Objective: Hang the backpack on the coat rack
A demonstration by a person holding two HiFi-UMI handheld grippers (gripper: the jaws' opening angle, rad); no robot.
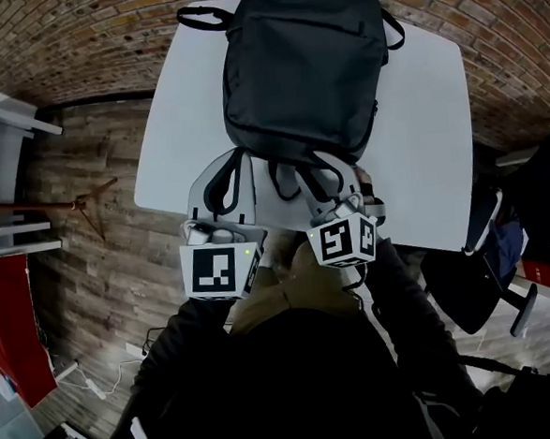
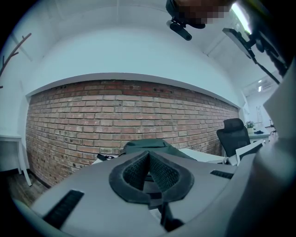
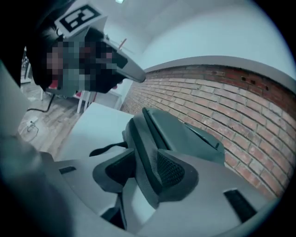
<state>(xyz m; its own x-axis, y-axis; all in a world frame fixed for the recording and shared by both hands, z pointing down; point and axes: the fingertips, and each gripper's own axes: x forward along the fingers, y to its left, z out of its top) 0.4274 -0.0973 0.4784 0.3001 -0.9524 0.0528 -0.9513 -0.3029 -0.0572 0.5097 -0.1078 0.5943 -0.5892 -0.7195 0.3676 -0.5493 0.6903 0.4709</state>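
Backpack [image 1: 302,66] lies flat on the white table [image 1: 429,137] against the brick wall, its long axis running straight away from the person, so that its near end faces both grippers. I cannot tell which end carries the top handle. The right gripper [image 3: 141,169] stands wide open, and in its own view the bag's near edge rises as a dark ridge between the two pads. One pad sits close against that ridge and the other is clear of it, so nothing is clamped yet. The left gripper [image 2: 149,159] is fully closed, its pads meeting in a narrow wedge with nothing visibly held, and the bag shows just beyond its tip. In the head view both grippers are side by side at the table's near edge, the right one closer to the bag's middle. The coat rack [image 1: 84,203] stands on the floor well off to the person's left, past the table's side. The grip therefore looks to fall to the right hand: close on that near edge, lift, then carry leftward across the table.
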